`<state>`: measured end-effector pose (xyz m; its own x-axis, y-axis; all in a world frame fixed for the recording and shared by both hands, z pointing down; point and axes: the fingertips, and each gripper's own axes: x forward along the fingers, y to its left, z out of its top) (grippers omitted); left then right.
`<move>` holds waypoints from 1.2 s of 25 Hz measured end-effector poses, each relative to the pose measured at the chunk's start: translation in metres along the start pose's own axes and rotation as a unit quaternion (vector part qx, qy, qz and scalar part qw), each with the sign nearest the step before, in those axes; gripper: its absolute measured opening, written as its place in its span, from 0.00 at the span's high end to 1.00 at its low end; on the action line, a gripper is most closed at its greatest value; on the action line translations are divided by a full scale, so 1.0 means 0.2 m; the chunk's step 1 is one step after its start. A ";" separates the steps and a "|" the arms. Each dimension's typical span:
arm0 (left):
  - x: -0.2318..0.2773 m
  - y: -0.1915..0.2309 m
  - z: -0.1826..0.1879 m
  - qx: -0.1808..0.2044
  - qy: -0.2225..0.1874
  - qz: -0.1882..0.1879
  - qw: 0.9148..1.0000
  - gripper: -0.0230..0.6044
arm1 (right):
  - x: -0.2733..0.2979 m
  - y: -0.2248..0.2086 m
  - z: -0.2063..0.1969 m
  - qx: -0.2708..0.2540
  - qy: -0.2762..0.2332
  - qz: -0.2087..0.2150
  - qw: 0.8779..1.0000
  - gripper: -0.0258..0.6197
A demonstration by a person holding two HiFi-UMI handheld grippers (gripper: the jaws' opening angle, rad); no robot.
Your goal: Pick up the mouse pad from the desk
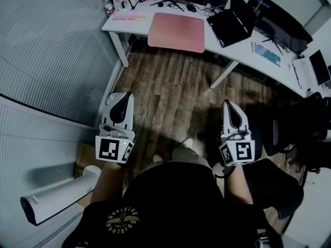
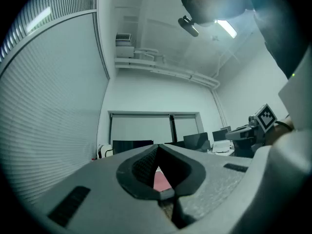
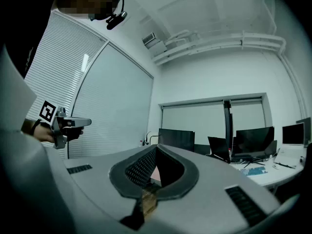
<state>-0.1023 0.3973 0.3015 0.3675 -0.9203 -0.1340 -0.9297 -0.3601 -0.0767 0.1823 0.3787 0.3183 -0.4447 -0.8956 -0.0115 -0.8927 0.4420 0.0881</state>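
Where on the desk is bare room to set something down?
Bare desk lies in front of the laptop, between the mouse pad and the bluish keyboard. The back edge, around the monitor stand, is crowded.

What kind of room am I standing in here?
Most likely an office: white desks carry monitors, a laptop and a pink mouse pad, and a black office chair stands on the wood floor.

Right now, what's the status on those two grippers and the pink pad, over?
Left gripper and right gripper shut, empty, held low. Pad flat on desk, untouched, well ahead. Only floor between.
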 end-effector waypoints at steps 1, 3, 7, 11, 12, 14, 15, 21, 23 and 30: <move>0.00 0.00 0.00 0.000 0.000 -0.001 1.000 0.95 | 0.00 0.00 0.01 -0.002 -0.001 0.000 1.000 0.96; 0.01 0.01 0.00 0.002 -0.001 -0.001 1.000 0.95 | 0.01 0.01 0.01 -0.006 -0.001 0.002 1.000 0.96; 0.06 0.06 -0.03 -0.004 0.003 0.013 1.000 0.95 | 0.05 0.02 -0.01 -0.003 -0.003 0.013 1.000 0.96; 0.14 0.08 -0.09 -0.009 0.011 0.007 1.000 0.95 | 0.12 -0.02 -0.04 0.004 -0.006 0.019 1.000 0.96; 0.17 0.08 -0.09 -0.008 0.011 0.006 1.000 0.95 | 0.15 -0.04 -0.05 0.006 -0.007 0.019 1.000 0.96; 0.26 0.09 -0.11 -0.006 0.009 0.003 1.000 0.95 | 0.21 -0.10 -0.09 0.015 -0.006 0.016 1.000 0.96; 0.30 0.09 -0.13 -0.007 0.009 0.001 1.000 0.95 | 0.25 -0.13 -0.11 0.020 -0.006 0.014 1.000 0.96; 0.56 0.17 -0.21 -0.004 0.023 -0.006 1.000 0.95 | 0.50 -0.24 -0.16 0.030 -0.002 0.015 0.999 0.96; 0.65 0.20 -0.25 -0.002 0.029 -0.005 1.000 0.95 | 0.58 -0.29 -0.19 0.032 0.002 0.014 0.999 0.96; 0.91 0.34 -0.36 -0.002 0.039 0.011 0.999 0.95 | 0.87 -0.37 -0.26 0.037 0.022 0.031 0.999 0.96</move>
<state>-0.1005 0.1938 0.3428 0.3436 -0.9373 -0.0586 -0.9380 -0.3394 -0.0705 0.1750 0.1884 0.3609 -0.4963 -0.8674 0.0360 -0.8677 0.4970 0.0136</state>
